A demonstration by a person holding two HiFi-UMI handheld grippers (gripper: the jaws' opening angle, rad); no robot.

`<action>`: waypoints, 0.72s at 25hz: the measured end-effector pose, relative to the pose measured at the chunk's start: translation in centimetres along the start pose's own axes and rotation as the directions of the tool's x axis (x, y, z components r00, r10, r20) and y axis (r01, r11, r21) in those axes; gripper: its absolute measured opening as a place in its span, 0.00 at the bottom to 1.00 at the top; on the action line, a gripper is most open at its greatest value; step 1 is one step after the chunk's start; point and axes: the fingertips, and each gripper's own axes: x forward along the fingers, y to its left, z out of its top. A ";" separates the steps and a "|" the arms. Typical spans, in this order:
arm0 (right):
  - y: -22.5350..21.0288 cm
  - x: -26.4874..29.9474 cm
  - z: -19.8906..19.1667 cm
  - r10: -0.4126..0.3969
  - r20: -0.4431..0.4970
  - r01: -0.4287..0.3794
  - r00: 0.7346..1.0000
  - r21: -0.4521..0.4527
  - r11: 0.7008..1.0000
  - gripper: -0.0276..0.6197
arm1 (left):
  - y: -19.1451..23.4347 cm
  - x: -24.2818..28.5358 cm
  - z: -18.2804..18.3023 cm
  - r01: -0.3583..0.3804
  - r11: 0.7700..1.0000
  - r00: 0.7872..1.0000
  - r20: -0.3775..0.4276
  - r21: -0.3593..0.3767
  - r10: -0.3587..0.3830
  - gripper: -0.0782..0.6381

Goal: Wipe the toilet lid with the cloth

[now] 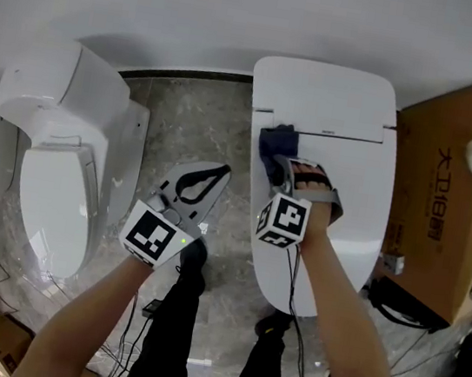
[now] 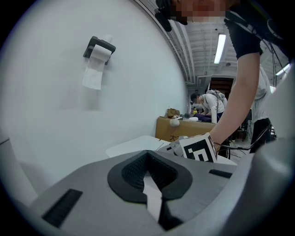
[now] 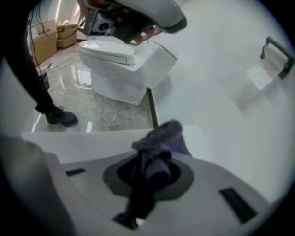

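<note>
A white toilet with its lid (image 1: 342,182) down stands at the middle right of the head view. My right gripper (image 1: 276,165) is shut on a dark blue cloth (image 1: 276,142) that lies on the lid's left part, near the hinge. In the right gripper view the cloth (image 3: 159,145) bunches between the jaws over the white lid (image 3: 92,143). My left gripper (image 1: 204,180) hangs over the floor between the two toilets, jaws shut with nothing in them. In the left gripper view its jaws (image 2: 152,184) point at the white wall.
A second white toilet (image 1: 55,191) with its lid raised stands at the left. A brown cardboard box (image 1: 446,197) sits right of the wiped toilet. The floor (image 1: 183,131) is grey marble tile. A toilet-roll holder (image 2: 98,50) hangs on the wall. Cables lie on the floor.
</note>
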 end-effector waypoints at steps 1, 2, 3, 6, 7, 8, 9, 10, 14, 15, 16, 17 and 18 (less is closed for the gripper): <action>0.1 0.0 0.3 0.004 0.006 -0.004 1.000 -0.004 1.000 0.15 | 0.0 -0.1 0.1 0.001 1.000 1.000 0.002 0.002 -0.001 0.14; 0.2 0.0 0.7 0.007 0.009 -0.007 1.000 -0.008 1.000 0.15 | 0.0 -0.1 0.1 0.003 1.000 1.000 0.003 0.004 -0.003 0.14; 0.4 0.0 1.0 0.010 0.012 -0.010 1.000 -0.010 1.000 0.15 | -0.1 -0.2 0.1 0.006 1.000 1.000 0.004 0.006 -0.006 0.14; 0.7 0.1 1.9 0.017 0.023 -0.017 1.000 -0.008 1.000 0.15 | -0.1 -0.5 -0.1 0.013 1.000 1.000 -0.004 0.003 -0.013 0.14; 0.8 0.2 2.1 0.018 0.027 -0.018 0.999 -0.009 1.000 0.15 | -0.1 -0.5 -0.2 0.015 1.000 1.000 -0.008 0.001 -0.015 0.14; 0.9 0.2 2.3 0.019 0.030 -0.018 0.999 -0.010 1.000 0.15 | -0.1 -0.6 -0.3 0.017 1.000 1.000 -0.011 0.000 -0.017 0.14; 0.9 0.2 2.4 0.019 0.032 -0.019 0.999 -0.009 1.000 0.15 | 0.0 -0.7 -0.4 0.017 1.000 1.000 -0.013 0.000 -0.017 0.14; 1.0 0.2 2.5 0.020 0.033 -0.020 0.999 -0.005 1.000 0.15 | 0.0 -0.8 -0.4 0.016 1.000 1.000 -0.014 0.001 -0.016 0.14; 1.1 0.1 3.1 0.027 0.056 -0.028 0.998 0.012 1.000 0.15 | 0.1 -1.1 -0.5 0.009 1.000 1.000 -0.013 -0.002 -0.009 0.14; 1.1 -0.1 3.4 0.024 0.071 -0.025 0.997 0.014 1.000 0.15 | 0.1 -1.1 -0.6 0.007 1.000 1.000 -0.015 -0.005 -0.007 0.14; 1.0 -0.3 3.7 0.016 0.087 -0.017 0.996 0.020 1.000 0.15 | 0.1 -1.1 -0.6 0.005 1.000 1.000 -0.016 -0.007 -0.005 0.14; 0.6 -0.6 3.9 0.002 0.102 -0.005 0.995 0.031 1.000 0.15 | 0.0 -1.0 -0.5 0.004 1.000 1.000 -0.017 -0.009 -0.004 0.14; 0.2 -1.0 3.9 -0.015 0.113 0.010 0.993 0.045 0.999 0.15 | -0.2 -0.8 -0.5 0.006 1.000 1.000 -0.017 -0.008 -0.006 0.14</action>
